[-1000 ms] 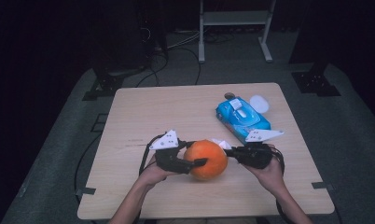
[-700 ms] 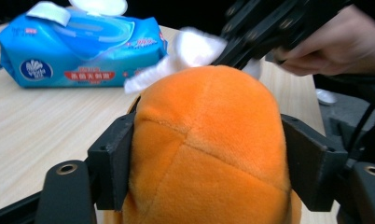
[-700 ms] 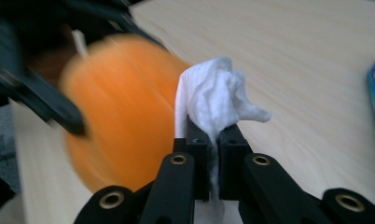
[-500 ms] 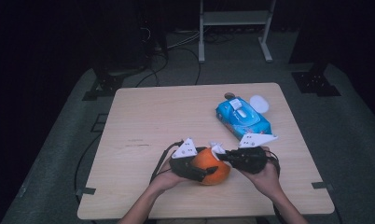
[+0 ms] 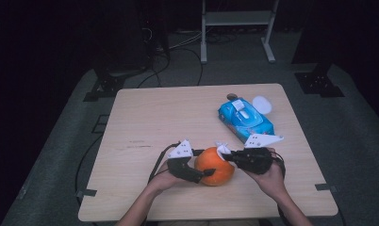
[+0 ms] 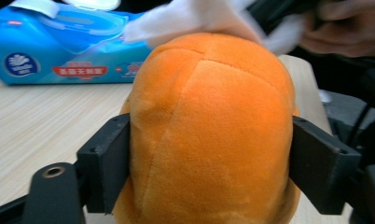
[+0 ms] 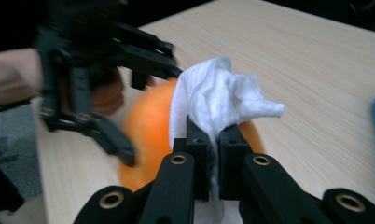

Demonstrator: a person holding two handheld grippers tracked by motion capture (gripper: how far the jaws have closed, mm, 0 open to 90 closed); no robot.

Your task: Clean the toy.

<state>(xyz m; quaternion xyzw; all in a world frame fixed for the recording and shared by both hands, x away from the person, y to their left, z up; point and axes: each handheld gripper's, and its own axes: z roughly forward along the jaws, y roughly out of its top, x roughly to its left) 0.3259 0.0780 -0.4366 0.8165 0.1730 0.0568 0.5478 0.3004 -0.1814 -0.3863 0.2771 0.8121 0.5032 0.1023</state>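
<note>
An orange plush ball sits near the table's front edge. My left gripper grips it from the left. In the left gripper view the two black jaws of the left gripper press into both flanks of the ball; they have just been closing on it. My right gripper comes in from the right, shut on a crumpled white wipe. The wipe rests against the ball's upper right side, and the left gripper view shows the wipe over the ball's top.
A blue pack of wet wipes with its white lid flipped open lies at the back right of the wooden table. Both cables trail off the front edge. Beyond the table are a dark floor and a white stand.
My left gripper has moved right, over and around the orange ball. The ball has shifted slightly toward the table's front. The right gripper with the wipe has stayed at the ball's right.
</note>
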